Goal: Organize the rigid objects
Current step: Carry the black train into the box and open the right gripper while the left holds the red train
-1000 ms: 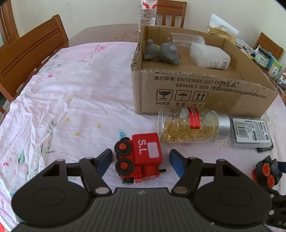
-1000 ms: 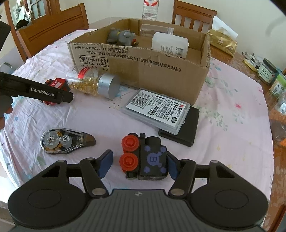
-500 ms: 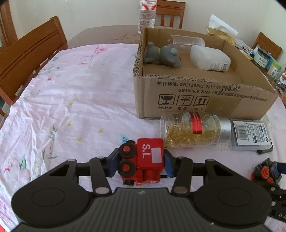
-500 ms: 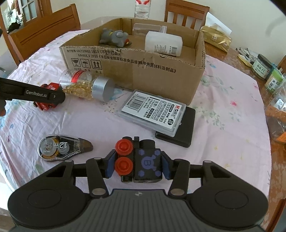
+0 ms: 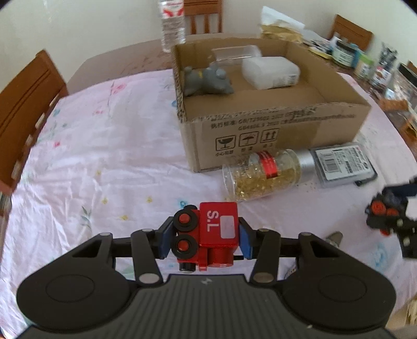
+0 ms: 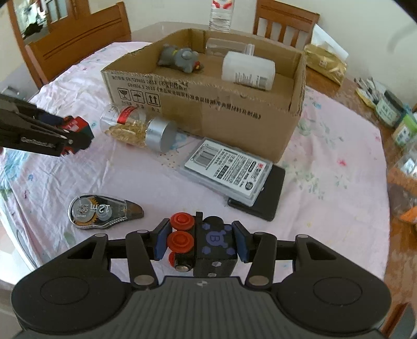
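My left gripper (image 5: 204,238) is shut on a red toy train marked S.L (image 5: 212,234) and holds it above the pink tablecloth. My right gripper (image 6: 199,241) is shut on a black toy train with red wheels (image 6: 206,242), also lifted. The open cardboard box (image 5: 271,130) stands beyond; it holds a grey plush toy (image 5: 206,80), a white bottle (image 5: 271,71) and a clear container (image 5: 234,52). In the right wrist view the box (image 6: 208,104) is ahead and the left gripper (image 6: 75,138) is at the left with the red train.
A capsule bottle (image 6: 138,130) lies against the box front. A flat labelled case (image 6: 226,169) lies on a black pad (image 6: 265,200). A correction tape dispenser (image 6: 101,211) lies front left. Chairs, a water bottle (image 5: 172,23) and jars (image 6: 391,109) surround the table.
Both grippers closed on their trains and lifted them off the cloth; the view has risen and the box interior shows more.
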The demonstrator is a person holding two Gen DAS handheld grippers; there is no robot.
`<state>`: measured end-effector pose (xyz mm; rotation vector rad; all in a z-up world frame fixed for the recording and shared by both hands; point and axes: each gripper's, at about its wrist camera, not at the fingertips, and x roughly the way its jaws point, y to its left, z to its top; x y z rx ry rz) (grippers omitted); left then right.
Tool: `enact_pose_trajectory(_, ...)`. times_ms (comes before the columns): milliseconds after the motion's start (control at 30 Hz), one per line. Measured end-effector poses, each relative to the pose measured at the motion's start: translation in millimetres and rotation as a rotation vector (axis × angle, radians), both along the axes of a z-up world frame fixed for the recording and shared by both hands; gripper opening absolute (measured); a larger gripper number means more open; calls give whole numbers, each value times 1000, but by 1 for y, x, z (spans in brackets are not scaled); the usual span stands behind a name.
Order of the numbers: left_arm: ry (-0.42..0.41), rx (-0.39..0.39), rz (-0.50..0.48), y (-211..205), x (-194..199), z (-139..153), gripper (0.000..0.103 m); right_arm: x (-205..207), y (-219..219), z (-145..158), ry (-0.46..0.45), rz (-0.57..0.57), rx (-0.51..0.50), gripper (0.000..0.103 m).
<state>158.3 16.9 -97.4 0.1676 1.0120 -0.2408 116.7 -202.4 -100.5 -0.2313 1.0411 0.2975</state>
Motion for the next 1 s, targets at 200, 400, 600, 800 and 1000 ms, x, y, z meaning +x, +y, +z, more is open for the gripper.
enact_pose_trajectory(200, 7, -22, -69, 2, -3, 21, 48, 5, -4, 18, -5, 21, 5, 55)
enact_pose_trajectory(400, -14, -37, -120, -1, -6, 37, 48, 15, -4, 47, -42, 53, 25, 55)
enact_pose_trajectory(600, -30, -46, -158, -2, -9, 49, 48, 45, -6, 80, -123, 60, 66, 55)
enact_pose_trajectory(800, -36, -48, -159, 0, -13, 55, 48, 98, -12, 86, -169, 23, 90, 55)
enact_pose_trajectory(1000, -48, -42, -147, 2, -13, 61, 48, 143, -13, 58, -127, -10, 64, 55)
